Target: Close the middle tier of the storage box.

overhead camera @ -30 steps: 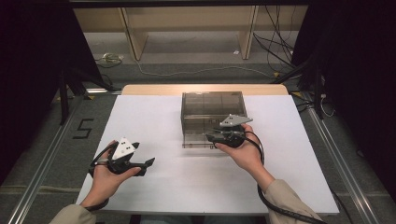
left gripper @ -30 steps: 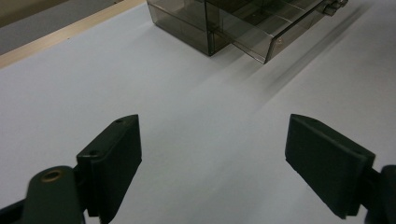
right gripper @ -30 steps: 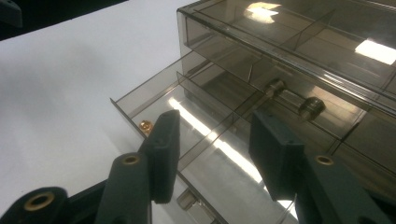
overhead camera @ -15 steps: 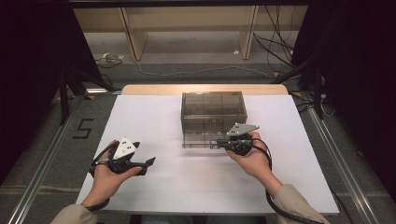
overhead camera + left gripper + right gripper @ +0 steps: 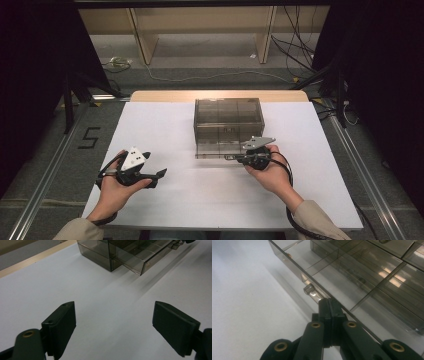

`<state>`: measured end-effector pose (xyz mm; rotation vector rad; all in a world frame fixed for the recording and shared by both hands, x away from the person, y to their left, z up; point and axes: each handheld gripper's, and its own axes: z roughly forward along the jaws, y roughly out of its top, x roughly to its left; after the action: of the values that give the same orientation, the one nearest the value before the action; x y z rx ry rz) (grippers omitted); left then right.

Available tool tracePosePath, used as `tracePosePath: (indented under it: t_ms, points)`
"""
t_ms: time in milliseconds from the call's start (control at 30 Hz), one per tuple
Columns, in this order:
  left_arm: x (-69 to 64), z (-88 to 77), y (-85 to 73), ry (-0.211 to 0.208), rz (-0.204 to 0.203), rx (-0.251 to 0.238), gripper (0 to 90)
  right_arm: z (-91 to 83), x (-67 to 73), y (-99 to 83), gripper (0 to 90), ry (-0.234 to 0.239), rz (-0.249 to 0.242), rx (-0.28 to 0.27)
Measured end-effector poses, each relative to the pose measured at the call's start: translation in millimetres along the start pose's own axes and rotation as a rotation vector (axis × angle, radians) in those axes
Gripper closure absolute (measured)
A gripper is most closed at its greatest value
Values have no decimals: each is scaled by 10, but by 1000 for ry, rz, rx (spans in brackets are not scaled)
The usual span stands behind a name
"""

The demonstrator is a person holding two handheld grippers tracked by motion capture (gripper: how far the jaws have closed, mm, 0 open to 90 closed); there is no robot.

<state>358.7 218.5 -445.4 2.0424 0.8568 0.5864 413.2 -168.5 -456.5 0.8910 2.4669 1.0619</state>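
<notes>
Here, drawer [image 5: 352, 287] front lies pinched in right tool [image 5: 329, 305].

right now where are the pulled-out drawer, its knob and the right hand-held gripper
drawer [image 5: 140, 261], left gripper view, on its clear front wall
knob [image 5: 310, 290], right gripper view, on its rounded clear end
right hand-held gripper [image 5: 329, 305], right gripper view, at the tips of its closed jaws

A white worktop [image 5: 165, 130] with a pale wooden strip [image 5: 160, 96] along its far edge. On the grey floor left of the worktop, a dark mark shaped like the figure 5 [image 5: 89, 138]; beyond the far edge, wooden shelf uprights [image 5: 142, 37], a white cable [image 5: 210, 77] and black cables [image 5: 300, 45].
</notes>
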Motion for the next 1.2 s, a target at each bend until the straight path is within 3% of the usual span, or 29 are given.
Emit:
tracePosePath:
  t_ms: [333, 1200]
  points:
    - [-11, 18, 9, -2, 1, 3, 191, 37, 2, -32, 900, -14, 4, 21]
    - [-1, 34, -2, 1, -6, 14, 193, 73, -12, 2, 900, -29, 16, 9]
